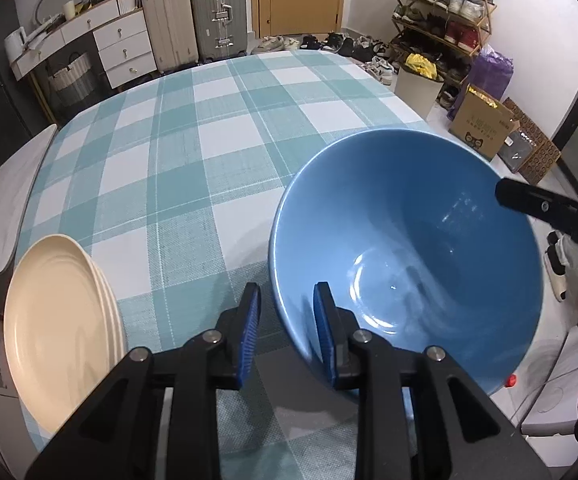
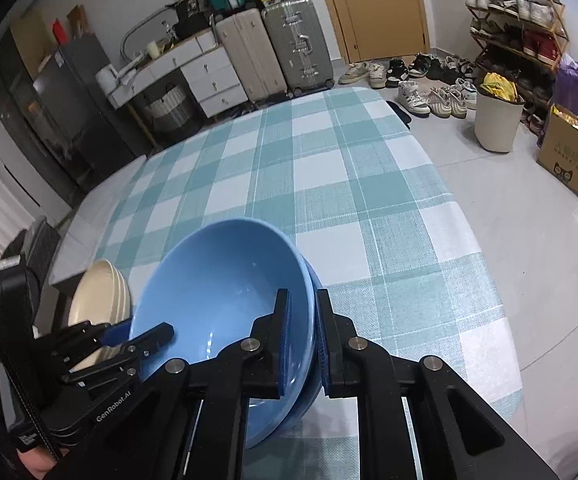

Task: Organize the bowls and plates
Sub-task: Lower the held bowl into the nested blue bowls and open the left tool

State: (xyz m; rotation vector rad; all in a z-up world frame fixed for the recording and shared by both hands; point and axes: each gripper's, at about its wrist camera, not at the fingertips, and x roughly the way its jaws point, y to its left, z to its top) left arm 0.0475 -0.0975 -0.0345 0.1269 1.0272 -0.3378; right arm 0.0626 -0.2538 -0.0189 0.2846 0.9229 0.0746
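The glossy blue ceramic bowl (image 2: 225,300) is clamped at its rim by the right hand-held gripper (image 2: 303,344); the left hand-held gripper (image 1: 285,332) straddles the opposite rim, not closed. Beyond-left lie stacked cream plates (image 1: 61,336) on the checked worktop (image 1: 209,140). The smooth rim may slip.

"GenRobot.AI" is printed in white on the black body of the left gripper (image 2: 139,340), beside the bowl (image 2: 225,300); print on the cardboard box (image 2: 569,158) is too small to read.
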